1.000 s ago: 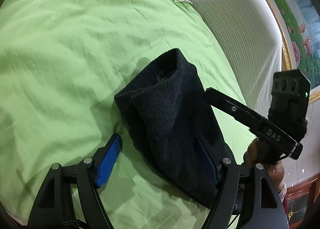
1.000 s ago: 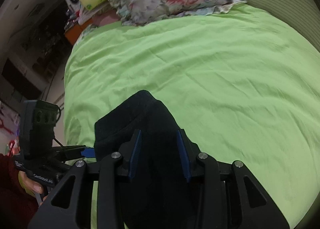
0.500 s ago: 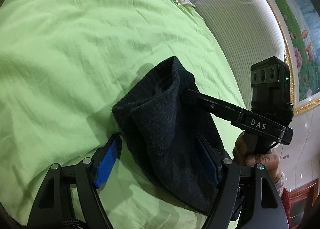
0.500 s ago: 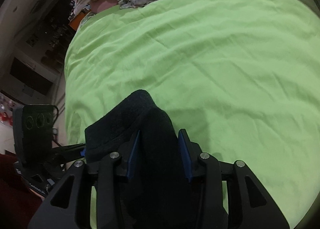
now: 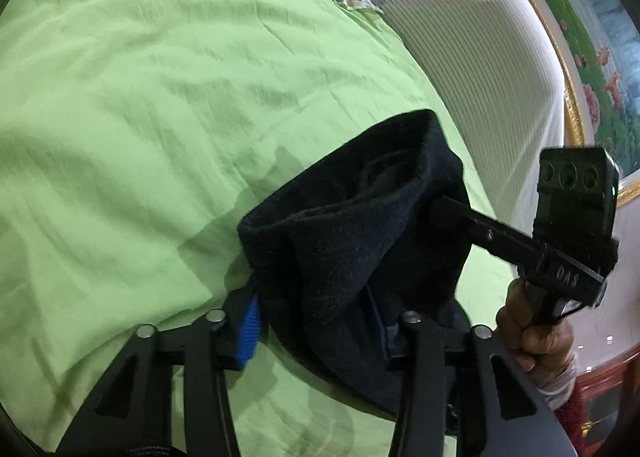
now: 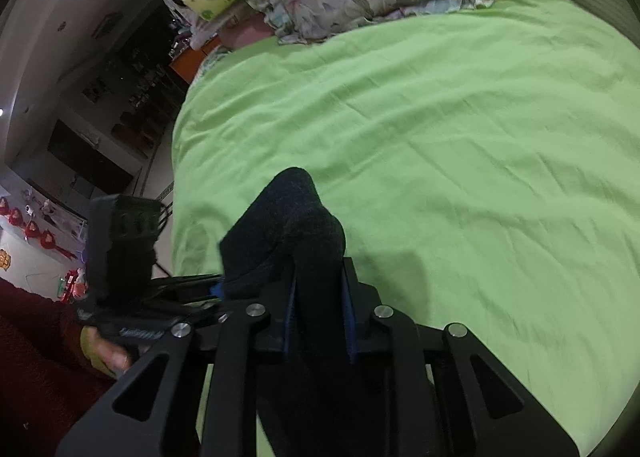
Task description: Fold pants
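The folded black fleece pants (image 5: pixel 352 253) lie bunched on the green bedsheet (image 5: pixel 140 97); the left gripper (image 5: pixel 316 321) has just closed onto their near end; the right gripper (image 6: pixel 318 309), also just narrowed, pinches the adjoining fold.

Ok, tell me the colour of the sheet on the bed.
Light green sheet, clearest in the right wrist view.

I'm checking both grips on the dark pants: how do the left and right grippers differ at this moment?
The left gripper stands wider across a thick bundle of the pants; the right gripper is narrower, pinching a thinner fold. The left's blue pad is partly bare; the right's show only as thin edges. Both have just been closing with pants between their jaws, over the green sheet.
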